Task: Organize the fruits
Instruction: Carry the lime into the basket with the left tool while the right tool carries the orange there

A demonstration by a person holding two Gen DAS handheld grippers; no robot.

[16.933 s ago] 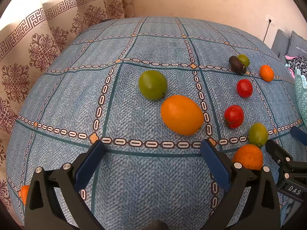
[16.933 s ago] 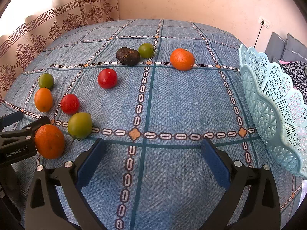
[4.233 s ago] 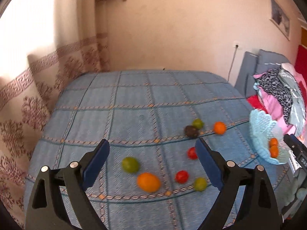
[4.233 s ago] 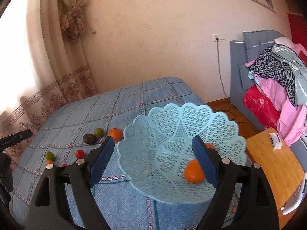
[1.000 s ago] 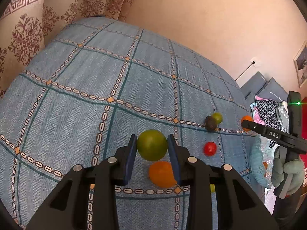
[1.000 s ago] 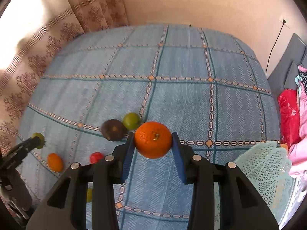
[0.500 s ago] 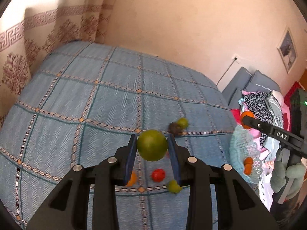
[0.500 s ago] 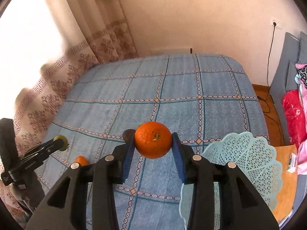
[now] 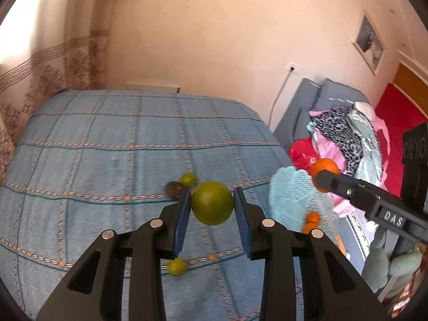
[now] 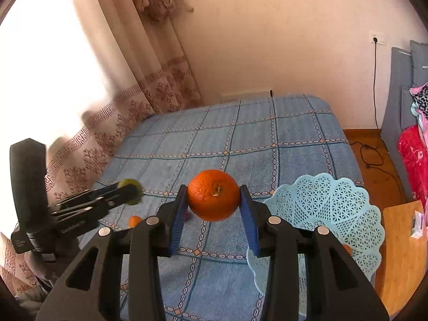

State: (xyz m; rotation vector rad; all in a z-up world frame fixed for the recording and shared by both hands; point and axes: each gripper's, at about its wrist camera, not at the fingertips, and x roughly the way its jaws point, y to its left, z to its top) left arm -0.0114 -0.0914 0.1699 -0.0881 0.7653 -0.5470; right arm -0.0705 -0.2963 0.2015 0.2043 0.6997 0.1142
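My left gripper (image 9: 212, 204) is shut on a green fruit (image 9: 212, 202) and holds it high above the blue bed. My right gripper (image 10: 213, 196) is shut on an orange (image 10: 213, 194), raised next to the light blue lattice basket (image 10: 339, 208). In the left wrist view the right gripper (image 9: 325, 178) with its orange (image 9: 324, 166) hangs over the basket (image 9: 289, 195), which holds two oranges (image 9: 311, 220). In the right wrist view the left gripper (image 10: 128, 187) shows at left with the green fruit (image 10: 132, 184).
On the bedspread (image 9: 107, 160) lie a dark avocado (image 9: 174, 188), a small green fruit (image 9: 187, 179) and another green fruit (image 9: 176, 266). An orange fruit (image 10: 134, 220) lies on the bed. Clothes (image 9: 347, 139) pile at right. A wooden table (image 10: 404, 254) stands beside the basket.
Both grippers have risen higher and swung toward the basket, each still holding its fruit. The bed looks farther away in both views.
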